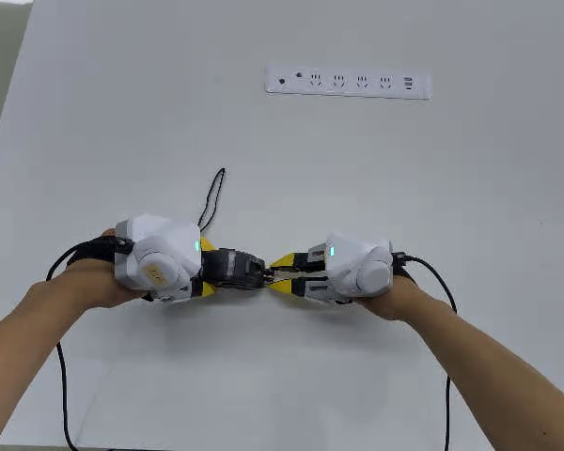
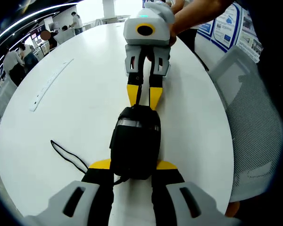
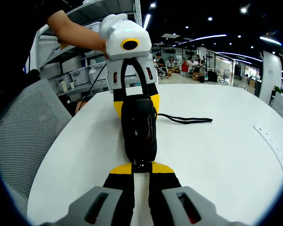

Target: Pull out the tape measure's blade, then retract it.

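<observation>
Near edge of the white worktop [image 1: 404, 169]: the two hand-held grippers face each other nose to nose along a left-right line. Left hand-held gripper [image 1: 210, 270] is clamped on the black tape measure [image 1: 235, 268], yellow jaw tips on the case's two flat sides; in the left gripper view the case [image 2: 136, 146] sits seated between the tips. Right hand-held gripper [image 1: 282, 273] is at the case's right end, jaws narrow. It looks pinched on the blade tip [image 1: 273, 274], which shows as a small tab between the yellow tips in the right gripper view [image 3: 140, 164]. Hardly any blade is out, so the pull looks like it's only starting. Key relation: the case's long axis and the blade outlet point right, straight into the right jaws and in line with both tools. The draw should therefore go right along that line while the left one holds the case still. Pulling off-axis would risk the tab slipping or the blade kinking. Just beyond the case the black wrist cord [image 1: 211, 197] trails loose on the worktop toward the far side. Far side, well apart: a white power strip [image 1: 348, 83].
</observation>
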`<act>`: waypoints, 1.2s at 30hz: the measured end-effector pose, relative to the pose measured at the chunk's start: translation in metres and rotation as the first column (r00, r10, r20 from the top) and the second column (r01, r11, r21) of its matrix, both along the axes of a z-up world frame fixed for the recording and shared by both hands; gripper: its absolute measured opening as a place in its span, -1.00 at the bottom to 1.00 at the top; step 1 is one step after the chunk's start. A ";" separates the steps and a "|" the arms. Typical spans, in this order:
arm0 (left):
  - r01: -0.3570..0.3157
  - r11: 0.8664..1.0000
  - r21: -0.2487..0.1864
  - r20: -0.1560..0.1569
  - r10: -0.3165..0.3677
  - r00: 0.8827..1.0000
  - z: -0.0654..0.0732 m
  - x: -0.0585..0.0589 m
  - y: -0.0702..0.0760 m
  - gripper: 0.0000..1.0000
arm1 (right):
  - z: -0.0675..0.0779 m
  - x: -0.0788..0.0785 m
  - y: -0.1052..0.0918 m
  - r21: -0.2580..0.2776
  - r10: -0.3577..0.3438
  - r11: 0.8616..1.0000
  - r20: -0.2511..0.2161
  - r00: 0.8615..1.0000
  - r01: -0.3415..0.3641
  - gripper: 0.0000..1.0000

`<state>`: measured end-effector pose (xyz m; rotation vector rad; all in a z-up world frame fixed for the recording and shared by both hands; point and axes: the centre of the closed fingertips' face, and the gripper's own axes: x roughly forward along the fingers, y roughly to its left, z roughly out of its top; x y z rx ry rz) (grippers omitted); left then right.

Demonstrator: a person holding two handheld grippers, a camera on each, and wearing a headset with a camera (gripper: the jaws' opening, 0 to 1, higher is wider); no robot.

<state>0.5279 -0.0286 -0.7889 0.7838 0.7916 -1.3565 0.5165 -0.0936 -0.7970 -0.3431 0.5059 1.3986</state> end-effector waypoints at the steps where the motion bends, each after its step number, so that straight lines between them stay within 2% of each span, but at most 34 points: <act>1: 0.000 1.000 0.000 0.000 0.000 1.000 0.000 0.000 0.000 -0.48 | 0.000 0.000 0.000 -0.002 0.002 1.000 0.003 1.000 -0.002 -0.84; 36: 0.007 1.000 -0.003 0.002 -0.007 1.000 0.000 0.001 0.001 -0.49 | 0.002 0.000 -0.006 -0.023 0.022 1.000 0.011 1.000 -0.022 -0.84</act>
